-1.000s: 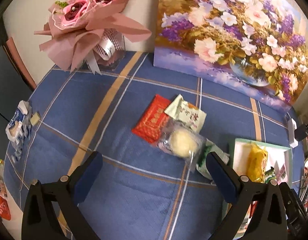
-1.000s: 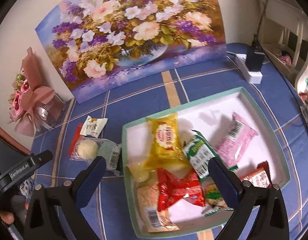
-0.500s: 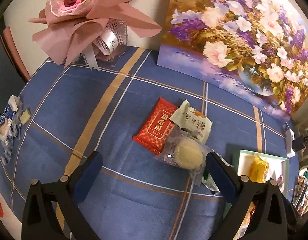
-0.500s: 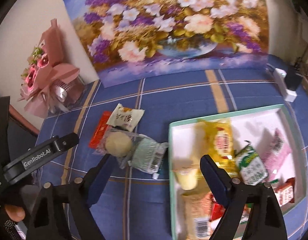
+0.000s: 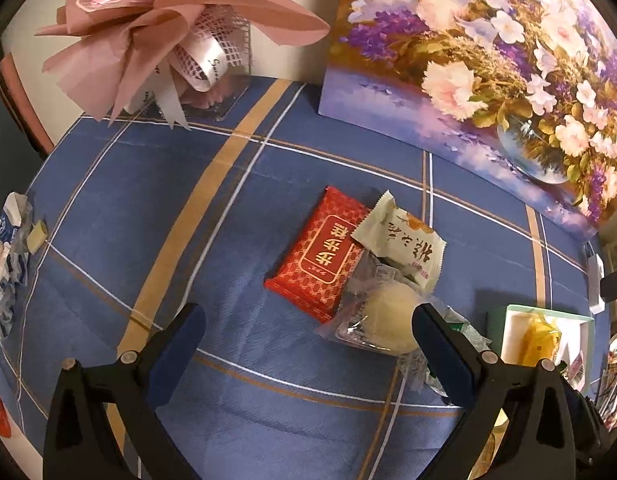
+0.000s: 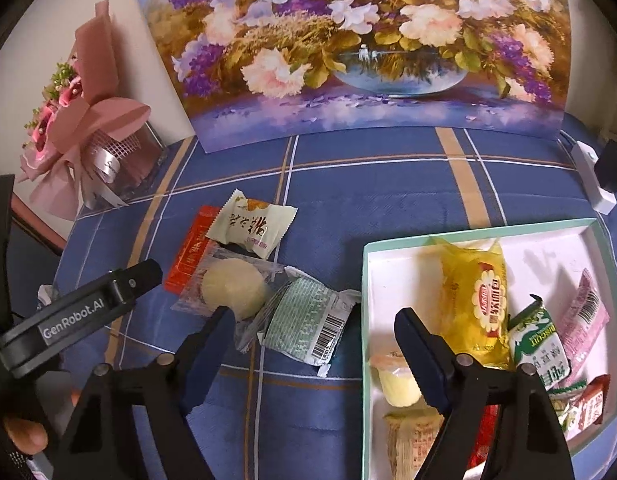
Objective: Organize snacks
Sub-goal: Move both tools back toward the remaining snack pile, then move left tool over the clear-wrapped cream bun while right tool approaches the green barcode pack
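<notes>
Several snacks lie loose on the blue cloth: a red packet, a cream packet, a clear-wrapped round cake and a green-white packet. The same red packet, cream packet and round cake show in the right wrist view. A mint-rimmed white tray holds several snacks, among them a yellow packet. My left gripper is open and empty, just short of the red packet. My right gripper is open and empty over the green-white packet.
A flower painting leans on the wall at the back. A pink bouquet stands at the back left. A crumpled wrapper lies at the table's left edge. A white power strip lies at the right.
Both grippers have moved closer to the loose snacks. The right gripper swung left from over the tray to the green-white packet. Both stayed open.
</notes>
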Demonstrator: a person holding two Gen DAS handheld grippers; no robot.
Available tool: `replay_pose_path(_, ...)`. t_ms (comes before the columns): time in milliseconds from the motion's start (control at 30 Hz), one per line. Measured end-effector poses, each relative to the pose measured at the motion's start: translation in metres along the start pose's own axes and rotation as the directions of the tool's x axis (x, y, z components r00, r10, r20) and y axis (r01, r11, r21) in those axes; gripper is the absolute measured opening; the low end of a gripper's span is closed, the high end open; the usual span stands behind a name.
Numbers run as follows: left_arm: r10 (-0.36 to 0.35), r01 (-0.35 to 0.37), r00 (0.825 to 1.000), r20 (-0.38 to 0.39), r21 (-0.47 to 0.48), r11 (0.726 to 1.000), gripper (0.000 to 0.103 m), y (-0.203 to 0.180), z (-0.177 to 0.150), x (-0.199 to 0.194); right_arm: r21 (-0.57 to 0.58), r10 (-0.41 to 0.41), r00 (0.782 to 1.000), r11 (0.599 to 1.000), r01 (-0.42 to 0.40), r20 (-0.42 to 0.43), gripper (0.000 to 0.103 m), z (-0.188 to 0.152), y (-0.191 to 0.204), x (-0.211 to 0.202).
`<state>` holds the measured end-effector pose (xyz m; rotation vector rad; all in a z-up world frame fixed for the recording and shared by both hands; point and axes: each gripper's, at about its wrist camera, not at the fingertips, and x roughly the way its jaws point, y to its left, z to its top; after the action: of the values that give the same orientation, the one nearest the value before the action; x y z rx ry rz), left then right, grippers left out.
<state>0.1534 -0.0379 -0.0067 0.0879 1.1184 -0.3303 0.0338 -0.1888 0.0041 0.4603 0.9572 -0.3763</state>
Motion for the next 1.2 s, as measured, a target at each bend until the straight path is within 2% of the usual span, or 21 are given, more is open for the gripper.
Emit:
replay_pose_path(267, -0.035, 0.035, 0.999, -0.026, 0.013, 0.999, 0.103, -0.014, -0.002, 0.018, 0.009, -0.011, 1.0, 1.0, 0.011, -0.019, 0.084, 0.003, -0.006, 0.015)
replay_pose_path(467, -0.088, 0.088, 0.995, -0.052, -0.01, 0.996, 0.103, -0.02, -0.003, 0.029, 0.035, -0.025, 0.999, 0.999, 0.027, -0.04, 0.084, 0.006, -0.015, 0.024)
replay_pose_path(733, -0.096, 0.097, 0.994, -0.053, 0.024, 0.995, 0.103, -0.038, -0.005, 0.039, 0.039, -0.038, 0.997, 0.998, 0.041, -0.062, 0.084, 0.006, -0.022, 0.031)
replay_pose_path(1067, -0.052, 0.054, 0.998, -0.026, 0.047, 0.997, 0.103, -0.051, -0.008, 0.054, 0.022, -0.055, 0.995, 0.998, 0.057, -0.087, 0.084, 0.002, -0.022, 0.04)
replay_pose_path(1100, -0.053, 0.054, 0.998, -0.023, 0.052, 0.997, 0.101, -0.053, -0.008, 0.054, 0.019, -0.055, 0.994, 0.998, 0.057, -0.09, 0.084, 0.002, -0.022, 0.04)
replay_pose_path(1167, -0.041, 0.041, 0.999, -0.016, 0.054, 0.998, 0.091, -0.054, -0.009, 0.054, 0.014, -0.057, 0.994, 0.998, 0.058, -0.092, 0.084, 0.001, -0.021, 0.041)
replay_pose_path(1200, -0.039, 0.04, 0.999, -0.017, 0.053, 0.998, 0.081, -0.055, -0.009, 0.053, 0.014, -0.058, 0.994, 0.998, 0.059, -0.092, 0.084, 0.001, -0.021, 0.041)
